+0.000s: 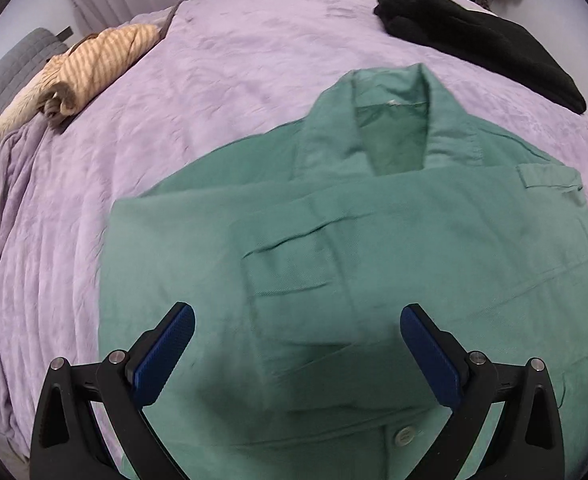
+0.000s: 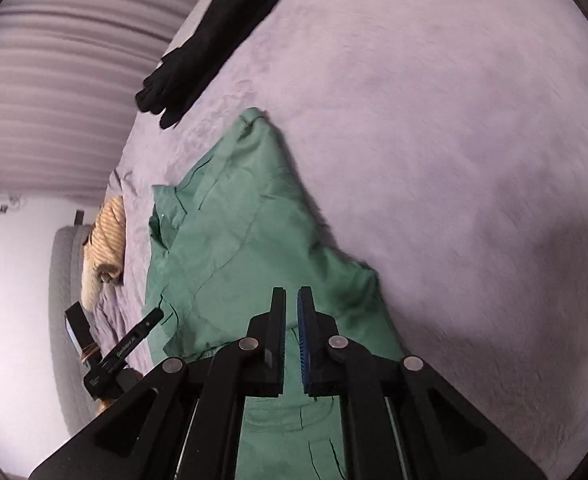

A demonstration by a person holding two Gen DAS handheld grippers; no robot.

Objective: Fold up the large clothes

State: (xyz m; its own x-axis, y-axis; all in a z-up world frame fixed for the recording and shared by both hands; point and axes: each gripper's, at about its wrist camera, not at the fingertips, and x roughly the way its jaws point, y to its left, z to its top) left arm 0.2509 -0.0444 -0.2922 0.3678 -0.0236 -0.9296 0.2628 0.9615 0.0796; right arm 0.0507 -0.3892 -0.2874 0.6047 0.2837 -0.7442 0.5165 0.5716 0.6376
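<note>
A green jacket (image 1: 373,240) lies front up on the lilac bedspread (image 1: 214,80), collar toward the far side, with a chest pocket and a button showing. My left gripper (image 1: 297,320) hovers open over its lower front, the blue pads (image 1: 166,352) wide apart and nothing between them. In the right wrist view the green jacket (image 2: 234,232) looks rumpled, and one edge rises toward my right gripper (image 2: 290,294). Its jaws stand almost together, with green cloth pinched in the narrow gap.
A long black garment (image 1: 473,36) lies at the bed's far right. A folded tan striped garment (image 1: 94,68) sits at the far left next to a grey headboard (image 1: 10,76). Curtains (image 2: 62,80) hang beyond the bed.
</note>
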